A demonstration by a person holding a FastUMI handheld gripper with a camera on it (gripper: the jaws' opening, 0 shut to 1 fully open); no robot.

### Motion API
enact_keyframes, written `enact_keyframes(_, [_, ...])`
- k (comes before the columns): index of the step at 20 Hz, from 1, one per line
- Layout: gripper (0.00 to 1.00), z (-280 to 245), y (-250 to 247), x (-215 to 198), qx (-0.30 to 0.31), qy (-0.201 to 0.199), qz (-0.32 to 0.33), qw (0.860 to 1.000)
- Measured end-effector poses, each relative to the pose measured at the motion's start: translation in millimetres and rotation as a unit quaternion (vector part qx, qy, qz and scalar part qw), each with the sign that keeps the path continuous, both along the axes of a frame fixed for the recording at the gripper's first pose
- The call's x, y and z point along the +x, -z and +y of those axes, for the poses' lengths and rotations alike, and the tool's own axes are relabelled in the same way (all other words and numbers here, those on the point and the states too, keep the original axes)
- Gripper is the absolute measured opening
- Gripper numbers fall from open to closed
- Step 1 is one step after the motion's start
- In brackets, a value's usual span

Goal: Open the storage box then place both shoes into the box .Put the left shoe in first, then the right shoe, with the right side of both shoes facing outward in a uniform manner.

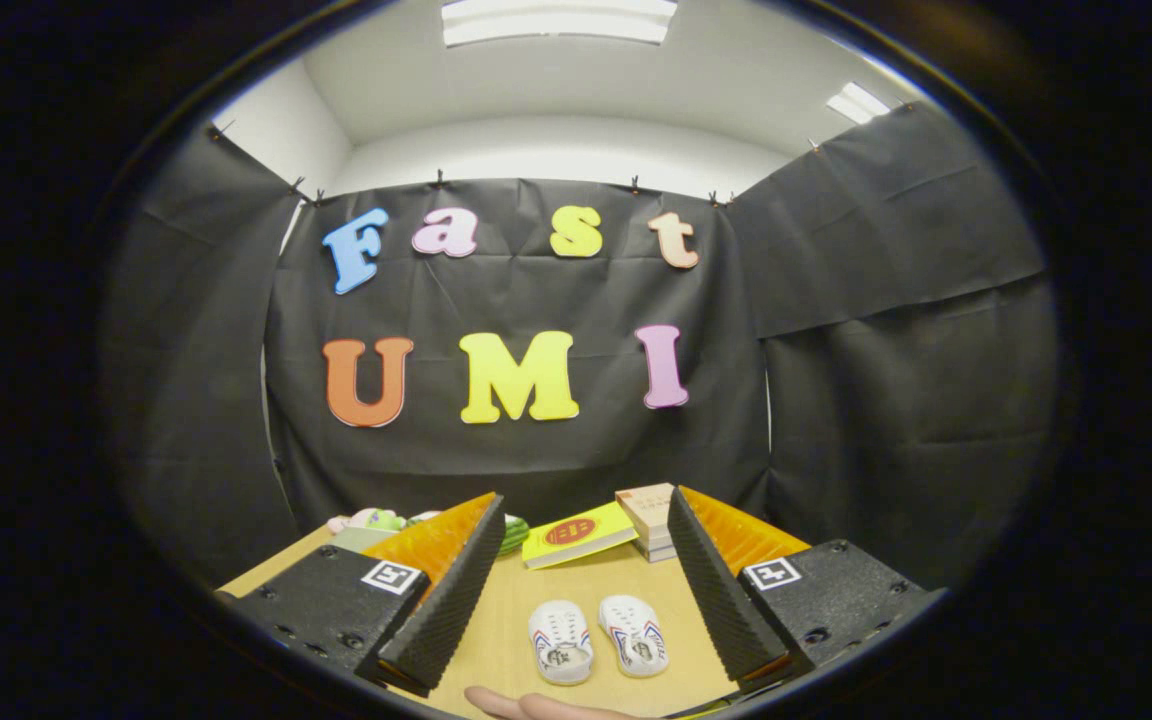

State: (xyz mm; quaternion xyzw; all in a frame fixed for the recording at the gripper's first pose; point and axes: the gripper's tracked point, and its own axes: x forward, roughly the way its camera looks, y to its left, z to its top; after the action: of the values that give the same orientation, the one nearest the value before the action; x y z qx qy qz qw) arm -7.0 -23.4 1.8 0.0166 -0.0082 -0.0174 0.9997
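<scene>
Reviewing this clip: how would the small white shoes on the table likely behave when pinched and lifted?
The white shoes look small and soft-sided, so probably light and somewhat squashable. They lie flat on their soles on the table, so they are unlikely to roll. The tool is open, fingers either side of the pair.

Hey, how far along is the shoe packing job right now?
Nothing looks done yet. The two small white shoes sit side by side on the wooden table, between the fingers and untouched. The gripper is open, holding nothing, with a hand resting near the shoes. Left to do: opening the box, then the left shoe, then the right.
</scene>
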Motion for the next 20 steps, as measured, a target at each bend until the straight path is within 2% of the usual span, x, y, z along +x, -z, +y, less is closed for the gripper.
enact_keyframes(5, [1.00, 6, -9, 8, -0.004, -0.015, 0.002, 1.000])
enact_keyframes(11, [1.00, 31, 22, 57, -0.009, -0.082, 0.055, 0.995])
enact_keyframes(14, [1.00, 52, 54, 90, -0.004, -0.129, 0.099, 0.987])
enact_keyframes(17, [1.00, 65, 79, 126, 0.014, -0.159, 0.125, 0.979])
enact_keyframes(20, [1.00, 78, 111, 164, 0.057, -0.190, 0.163, 0.967])
